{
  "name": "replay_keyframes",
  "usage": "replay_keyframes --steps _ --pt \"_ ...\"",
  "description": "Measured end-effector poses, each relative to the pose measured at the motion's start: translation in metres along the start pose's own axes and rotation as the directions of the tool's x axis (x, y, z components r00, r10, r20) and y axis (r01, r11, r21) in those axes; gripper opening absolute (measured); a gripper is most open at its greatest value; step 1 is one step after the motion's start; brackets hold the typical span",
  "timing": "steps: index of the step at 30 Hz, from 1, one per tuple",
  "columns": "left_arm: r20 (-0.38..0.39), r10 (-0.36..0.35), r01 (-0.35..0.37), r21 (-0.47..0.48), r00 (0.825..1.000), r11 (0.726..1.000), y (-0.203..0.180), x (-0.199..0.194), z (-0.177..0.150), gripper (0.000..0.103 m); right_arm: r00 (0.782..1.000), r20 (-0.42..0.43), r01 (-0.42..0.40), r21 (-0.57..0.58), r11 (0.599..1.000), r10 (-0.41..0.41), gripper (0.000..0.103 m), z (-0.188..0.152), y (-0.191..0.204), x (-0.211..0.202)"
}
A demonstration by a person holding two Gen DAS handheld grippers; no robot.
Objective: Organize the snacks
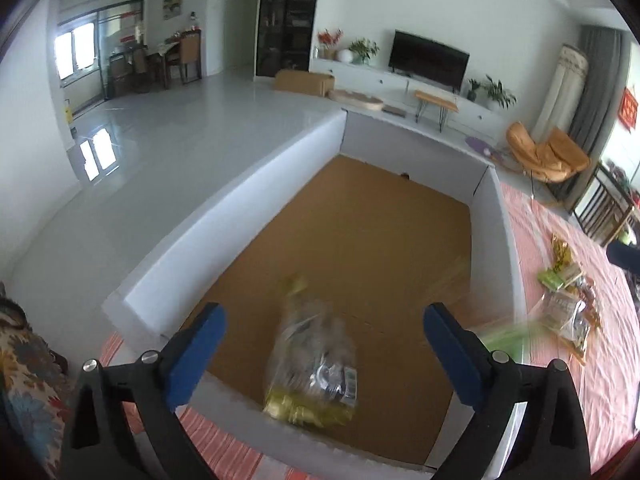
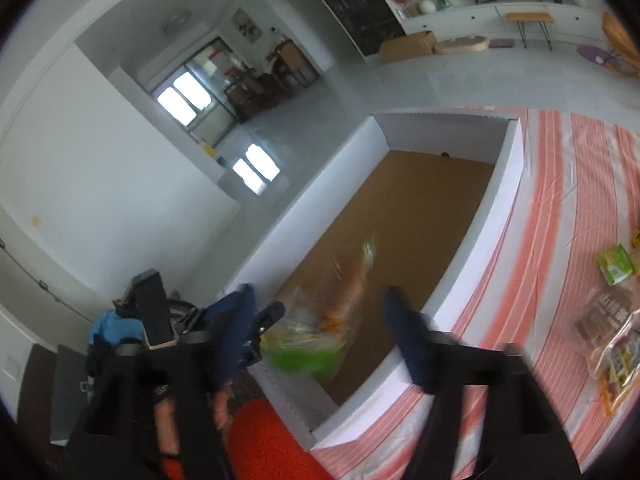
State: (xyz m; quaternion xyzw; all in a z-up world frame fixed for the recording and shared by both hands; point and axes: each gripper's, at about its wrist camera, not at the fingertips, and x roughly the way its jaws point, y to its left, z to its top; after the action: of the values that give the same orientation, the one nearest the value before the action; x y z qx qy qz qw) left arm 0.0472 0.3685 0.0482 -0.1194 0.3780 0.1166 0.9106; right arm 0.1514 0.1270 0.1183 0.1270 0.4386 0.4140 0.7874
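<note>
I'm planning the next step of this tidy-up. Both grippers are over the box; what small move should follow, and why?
Probably swing the right gripper back to the snack packets on the striped cloth. Both it and the left gripper are open with nothing pinched, blurred packets sit over the box, and several remain outside.

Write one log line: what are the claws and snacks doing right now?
left claw: open | right claw: open | clear snack bag: in box | other snacks: on striped cloth

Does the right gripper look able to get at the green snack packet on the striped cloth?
Probably yes: the right gripper is open and holds nothing, and the green snack packet lies uncovered on the cloth, outside the box.
</note>
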Motion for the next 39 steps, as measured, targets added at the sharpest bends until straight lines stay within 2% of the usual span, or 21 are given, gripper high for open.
replay_keyframes --steps 1,4,7,10,12,14,18,21,24,26,28,34,39 --pt "0.016 -0.001 0.001 -0.004 1.000 1.000 0.000 -0.005 -0.003 0.100 1.000 0.015 0.009 -0.008 1.000 -0.009 0.075 -0.004 -0.003 -0.007" --pt "0.044 -0.022 0.022 0.002 0.999 1.000 -0.010 -0.015 -0.009 0.100 0.991 0.068 0.121 -0.044 0.992 -0.118 0.079 -0.018 -0.024 -0.037" --pt "0.059 -0.098 0.096 0.033 0.993 0.995 -0.039 -0.034 -0.017 0.100 0.954 0.113 0.282 -0.035 0.959 -0.277 0.082 -0.046 -0.075 -0.068" --pt "0.054 -0.194 0.188 0.090 0.980 0.978 -0.079 -0.051 -0.024 0.100 0.885 0.110 0.458 -0.023 0.889 -0.453 0.082 -0.083 -0.134 -0.094" --pt "0.034 -0.272 0.265 0.145 0.962 0.953 -0.116 -0.060 -0.033 0.101 0.830 0.077 0.555 -0.011 0.832 -0.552 0.082 -0.111 -0.180 -0.112" --pt "-0.009 -0.344 0.339 0.208 0.939 0.918 -0.157 -0.063 -0.046 0.103 0.780 0.040 0.625 0.018 0.781 -0.625 0.082 -0.141 -0.221 -0.133" --pt "-0.127 -0.397 0.417 0.300 0.909 0.858 -0.229 -0.044 -0.078 0.103 0.710 0.023 0.699 0.099 0.708 -0.704 0.082 -0.184 -0.269 -0.179" --pt "-0.221 -0.385 0.439 0.315 0.896 0.841 -0.271 -0.007 -0.106 0.103 0.665 0.029 0.736 0.149 0.661 -0.747 0.082 -0.198 -0.291 -0.203" --pt "-0.279 -0.328 0.408 0.309 0.902 0.859 -0.292 0.033 -0.126 0.103 0.637 0.030 0.755 0.178 0.631 -0.770 0.082 -0.204 -0.303 -0.213" --pt "-0.287 -0.297 0.382 0.310 0.911 0.871 -0.297 0.053 -0.134 0.103 0.629 0.030 0.759 0.191 0.622 -0.777 0.082 -0.207 -0.300 -0.218" --pt "-0.279 -0.272 0.356 0.319 0.921 0.878 -0.301 0.067 -0.139 0.103 0.628 0.029 0.759 0.198 0.620 -0.778 0.082 -0.208 -0.300 -0.217" --pt "-0.276 -0.215 0.307 0.354 0.937 0.883 -0.309 0.097 -0.144 0.103 0.624 0.019 0.767 0.177 0.617 -0.781 0.089 -0.210 -0.297 -0.212" --pt "-0.243 -0.171 0.263 0.425 0.955 0.866 -0.313 0.107 -0.145 0.103 0.627 0.015 0.765 0.176 0.619 -0.779 0.091 -0.209 -0.297 -0.210"
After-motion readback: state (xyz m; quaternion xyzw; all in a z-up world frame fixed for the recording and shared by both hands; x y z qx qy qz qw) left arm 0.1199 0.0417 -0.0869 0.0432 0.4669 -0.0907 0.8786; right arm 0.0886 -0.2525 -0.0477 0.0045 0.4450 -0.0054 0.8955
